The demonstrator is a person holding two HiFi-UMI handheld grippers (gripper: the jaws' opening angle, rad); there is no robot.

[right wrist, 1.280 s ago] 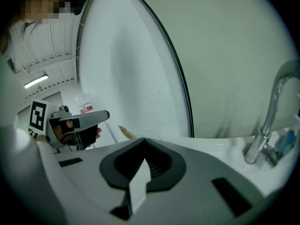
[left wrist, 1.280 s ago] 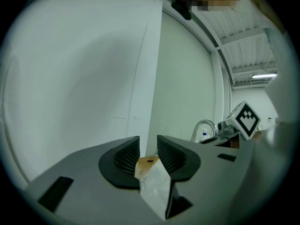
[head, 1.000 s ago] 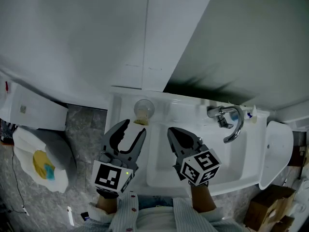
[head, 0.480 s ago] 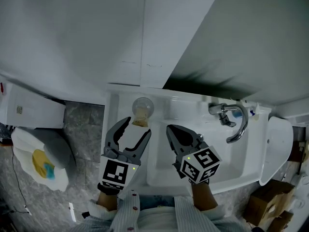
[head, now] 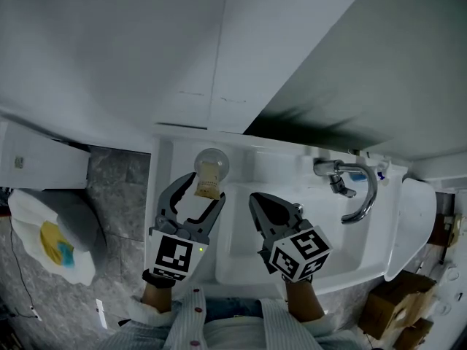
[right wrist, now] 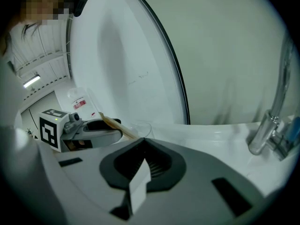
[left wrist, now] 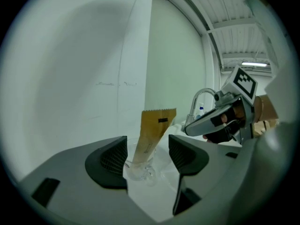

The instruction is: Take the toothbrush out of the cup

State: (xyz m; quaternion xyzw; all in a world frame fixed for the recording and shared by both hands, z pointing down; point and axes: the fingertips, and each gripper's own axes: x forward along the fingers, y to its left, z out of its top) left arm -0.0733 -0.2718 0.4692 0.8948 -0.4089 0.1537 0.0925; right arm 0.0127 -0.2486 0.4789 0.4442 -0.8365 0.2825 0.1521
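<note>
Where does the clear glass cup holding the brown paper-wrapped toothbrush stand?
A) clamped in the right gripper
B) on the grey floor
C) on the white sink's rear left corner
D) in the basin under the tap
C: the clear glass cup with the brown paper-wrapped toothbrush sits on the white sink's rear left corner. The left gripper has just been opening its jaws, and the toothbrush shows between them, ungripped.
</note>
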